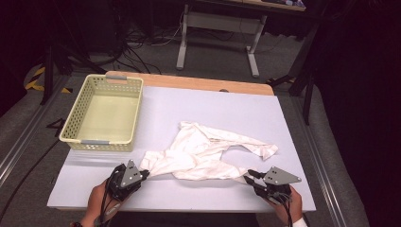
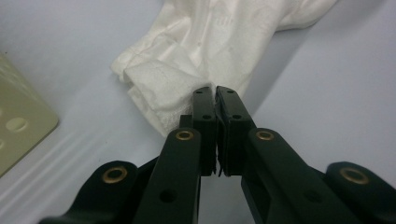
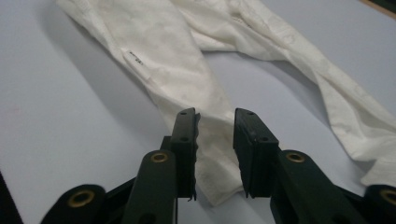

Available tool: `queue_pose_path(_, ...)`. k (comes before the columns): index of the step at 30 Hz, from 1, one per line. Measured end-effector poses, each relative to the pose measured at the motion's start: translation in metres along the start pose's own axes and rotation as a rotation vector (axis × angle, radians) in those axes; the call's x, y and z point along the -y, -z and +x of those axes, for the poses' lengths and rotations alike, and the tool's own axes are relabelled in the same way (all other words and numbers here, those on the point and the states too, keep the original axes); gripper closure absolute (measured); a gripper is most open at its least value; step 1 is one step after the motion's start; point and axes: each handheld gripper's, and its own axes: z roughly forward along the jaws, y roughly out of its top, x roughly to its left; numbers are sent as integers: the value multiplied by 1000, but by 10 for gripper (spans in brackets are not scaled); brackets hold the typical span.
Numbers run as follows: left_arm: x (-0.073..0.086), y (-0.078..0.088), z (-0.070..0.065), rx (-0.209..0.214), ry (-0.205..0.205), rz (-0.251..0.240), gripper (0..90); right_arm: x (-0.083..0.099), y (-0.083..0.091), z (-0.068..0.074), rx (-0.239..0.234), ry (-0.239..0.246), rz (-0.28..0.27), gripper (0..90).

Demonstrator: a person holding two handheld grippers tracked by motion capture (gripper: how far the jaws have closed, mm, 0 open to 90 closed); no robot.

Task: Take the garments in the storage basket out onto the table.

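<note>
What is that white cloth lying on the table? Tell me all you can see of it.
The white garment looks like thin, creased cotton, crumpled flat on the grey table beside a basket. A small label shows on one sleeve. The left hand-held gripper pinches one cuff; the other sleeve end lies between the right hand-held gripper's open jaws.

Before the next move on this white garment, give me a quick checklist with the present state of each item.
1. Left tongs shut at the crumpled white cloth garment's end: ok.
2. Cloth actually pinched by left tongs: cannot tell.
3. Right tongs open, garment end lying between the jaws, not pressed: ok.
4. Garment fully on the pale grey table mat: ok.
5. Pale yellow perforated plastic basket upright beside the garment: ok.
</note>
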Motion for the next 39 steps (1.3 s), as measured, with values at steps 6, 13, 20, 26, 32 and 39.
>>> queue_pose_path(6,1,-1,4,-17,-1,6,866,0,0,-7,36,-35,-24,623)
queue_pose_path(13,-4,3,3,-23,-9,-33,791,-9,0,-18,45,-11,-79,515)
queue_pose_path(20,-32,0,-6,34,-65,-115,640,-36,-5,-27,25,-11,-104,429)
queue_pose_path(26,-63,-26,-17,70,-138,-105,556,-69,-45,-40,-48,-21,-57,400)
queue_pose_path(32,-80,-53,-10,125,-96,-57,504,-93,-103,-45,-79,45,51,416)
queue_pose_path(39,-85,-78,-3,172,-32,0,486,-102,-152,-51,-77,86,220,452)
